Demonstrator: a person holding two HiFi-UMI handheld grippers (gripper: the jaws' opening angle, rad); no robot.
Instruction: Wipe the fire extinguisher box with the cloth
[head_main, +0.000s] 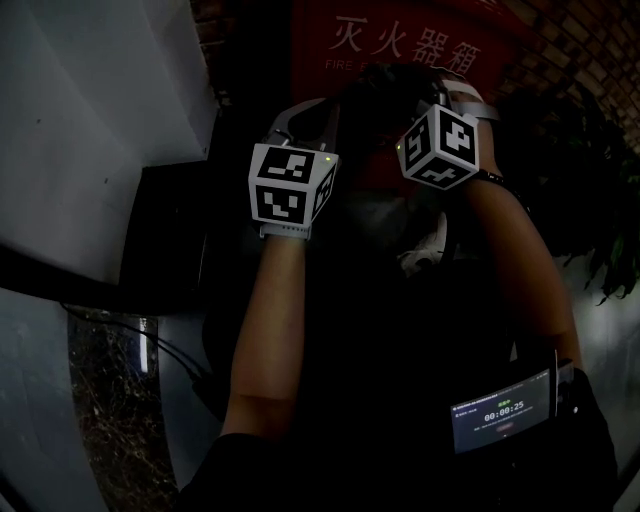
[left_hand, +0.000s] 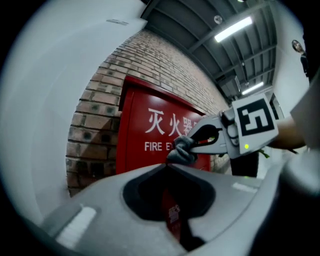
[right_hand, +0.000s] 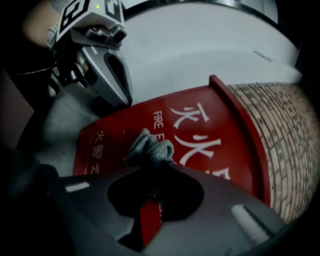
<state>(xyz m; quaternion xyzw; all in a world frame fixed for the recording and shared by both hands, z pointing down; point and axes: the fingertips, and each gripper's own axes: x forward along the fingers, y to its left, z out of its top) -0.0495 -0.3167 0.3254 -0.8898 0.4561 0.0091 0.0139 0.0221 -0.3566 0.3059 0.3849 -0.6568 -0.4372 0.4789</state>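
The red fire extinguisher box (head_main: 400, 40) with white lettering stands against a brick wall, straight ahead of both grippers. A small grey cloth (right_hand: 150, 149) is bunched at the tip of my right gripper (right_hand: 156, 164), which is shut on it and holds it close to the box's front (right_hand: 210, 145). In the left gripper view the same cloth (left_hand: 181, 151) hangs from the right gripper (left_hand: 192, 142) before the red door (left_hand: 145, 135). My left gripper (left_hand: 167, 165) is shut with nothing in it, just left of the cloth. The head view is dark there.
Brick wall (left_hand: 100, 105) flanks the box. A white wall (head_main: 90, 120) rises at the left, with a dark cabinet (head_main: 165, 240) beneath it. Green plant leaves (head_main: 590, 190) hang at the right. A small lit screen (head_main: 500, 412) sits on the person's right side.
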